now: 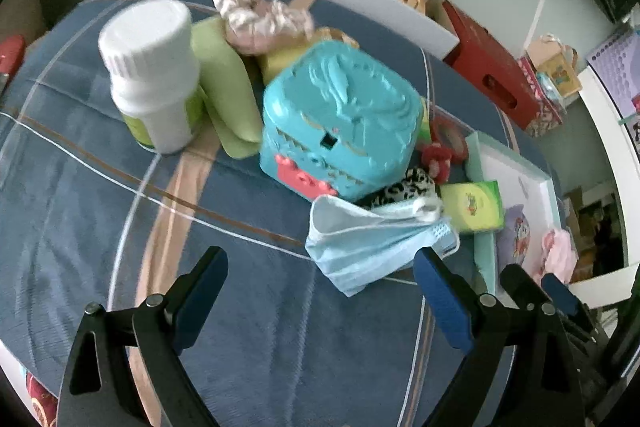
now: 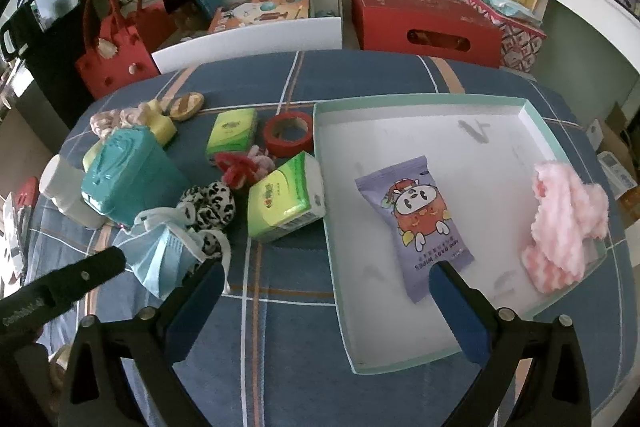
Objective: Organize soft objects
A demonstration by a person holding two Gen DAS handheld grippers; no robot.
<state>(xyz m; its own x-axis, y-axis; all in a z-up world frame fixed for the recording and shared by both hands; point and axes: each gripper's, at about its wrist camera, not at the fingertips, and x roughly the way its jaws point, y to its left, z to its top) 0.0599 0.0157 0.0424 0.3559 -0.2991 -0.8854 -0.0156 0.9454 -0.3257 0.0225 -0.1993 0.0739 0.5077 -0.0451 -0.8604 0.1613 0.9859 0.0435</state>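
**Inspector:** Count what lies on the desk (image 2: 280, 307).

**Operator:** I count two green tissue packs: the near pack (image 2: 285, 202) just beside the tray's left wall, the far pack (image 2: 231, 135) behind it. One face mask (image 1: 372, 243), crumpled, touching one leopard scrunchie (image 2: 212, 205). One red-and-pink scrunchie (image 2: 240, 169) lies between the packs. One pale scrunchie (image 1: 260, 15) sits at the far left, behind one teal box (image 1: 340, 125). One white bottle (image 1: 154, 67) stands upright beside that box, one tape roll (image 2: 289, 133) near the tray's far left corner.

**Inspector:** Containers?

**Operator:** One shallow tray (image 2: 420, 101), white inside. It holds two things: a purple wipes packet (image 2: 412, 223) near the middle and a pink fluffy cloth (image 2: 568, 223) draped over the right wall. The rest of its floor is bare.

**Inspector:** Room to move?

**Operator:** The near part of the desk is open cloth in both views. The clutter is packed tight left of the tray, items touching or just beside one another.

**Inspector:** Grippers?

**Operator:** My left gripper (image 1: 320, 291) is spread wide and empty, the mask just ahead of its right finger. My right gripper (image 2: 326, 301) is likewise wide and empty, straddling the tray's left wall, its right finger over the packet's near end.
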